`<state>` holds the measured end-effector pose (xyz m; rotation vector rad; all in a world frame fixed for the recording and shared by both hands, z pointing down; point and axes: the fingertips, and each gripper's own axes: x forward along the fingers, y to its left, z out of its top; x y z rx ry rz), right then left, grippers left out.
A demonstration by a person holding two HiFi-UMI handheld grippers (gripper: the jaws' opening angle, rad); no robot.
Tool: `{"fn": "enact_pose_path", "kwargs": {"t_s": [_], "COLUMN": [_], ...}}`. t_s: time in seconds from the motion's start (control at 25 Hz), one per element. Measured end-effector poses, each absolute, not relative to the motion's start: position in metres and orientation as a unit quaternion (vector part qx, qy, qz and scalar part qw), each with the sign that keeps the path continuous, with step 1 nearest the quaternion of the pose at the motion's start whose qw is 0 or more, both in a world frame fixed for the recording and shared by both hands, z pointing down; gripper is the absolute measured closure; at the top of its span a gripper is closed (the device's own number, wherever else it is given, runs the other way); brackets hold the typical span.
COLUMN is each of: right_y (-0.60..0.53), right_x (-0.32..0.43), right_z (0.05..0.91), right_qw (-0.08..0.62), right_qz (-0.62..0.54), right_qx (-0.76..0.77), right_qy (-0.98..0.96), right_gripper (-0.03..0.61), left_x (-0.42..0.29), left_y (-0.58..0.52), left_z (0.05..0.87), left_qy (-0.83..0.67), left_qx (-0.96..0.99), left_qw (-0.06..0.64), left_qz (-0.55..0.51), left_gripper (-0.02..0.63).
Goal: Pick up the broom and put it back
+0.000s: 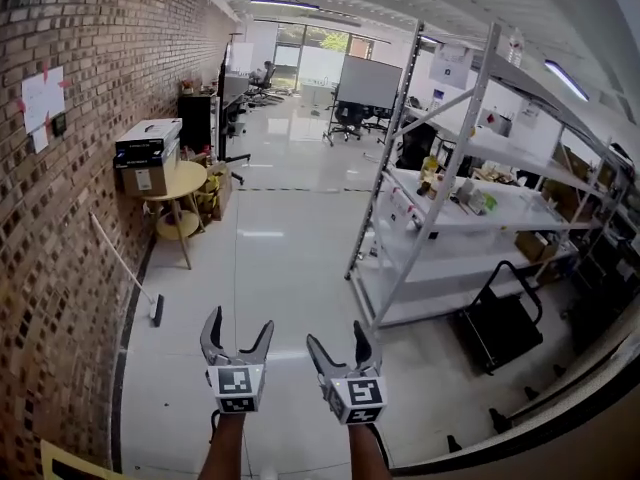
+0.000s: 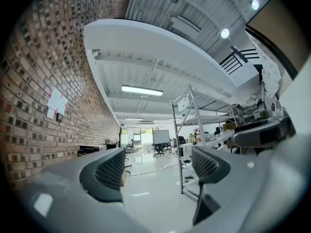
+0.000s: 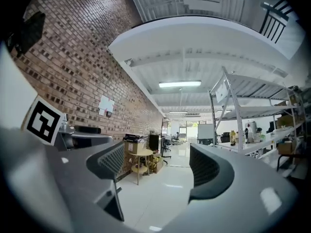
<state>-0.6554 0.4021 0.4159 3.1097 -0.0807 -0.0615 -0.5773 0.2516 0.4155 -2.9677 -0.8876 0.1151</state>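
Brick wall (image 1: pixel 60 198) lines the head view's left; the broom (image 1: pixel 125 266) leans on it, head on the floor (image 1: pixel 280 268), handle slanting up-left, ahead-left of the nearer left gripper (image 1: pixel 238 324), right gripper (image 1: pixel 337 336) alongside. Left gripper view: jaws apart, empty. Right gripper view: likewise, no broom shown.

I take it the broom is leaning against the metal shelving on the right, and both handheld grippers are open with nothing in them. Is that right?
Not quite. The broom leans against the brick wall on the left, not against the metal shelving; the head view shows this. The rest holds: the left gripper and the right gripper are both open with nothing in them.
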Motion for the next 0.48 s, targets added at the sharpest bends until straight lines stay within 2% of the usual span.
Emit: {"fn": "enact_pose_path", "kwargs": {"t_s": [0.28, 0.48], "right_y": [0.421, 0.429], "right_x": [-0.574, -0.479], "right_z": [0.439, 0.438], "right_qw": [0.021, 0.021], "right_qz": [0.005, -0.006], "right_qx": [1.000, 0.999], "right_qy": [-0.006, -0.033], "right_gripper": [0.156, 0.156], "left_x": [-0.503, -0.419], "left_y": [0.259, 0.267], "left_z": [0.449, 0.445], "left_qy": [-0.289, -0.265], "left_qx": [-0.957, -0.963], "left_qw": [0.033, 0.046], "left_qz": [0.021, 0.019], "left_gripper": [0.176, 0.176]}}
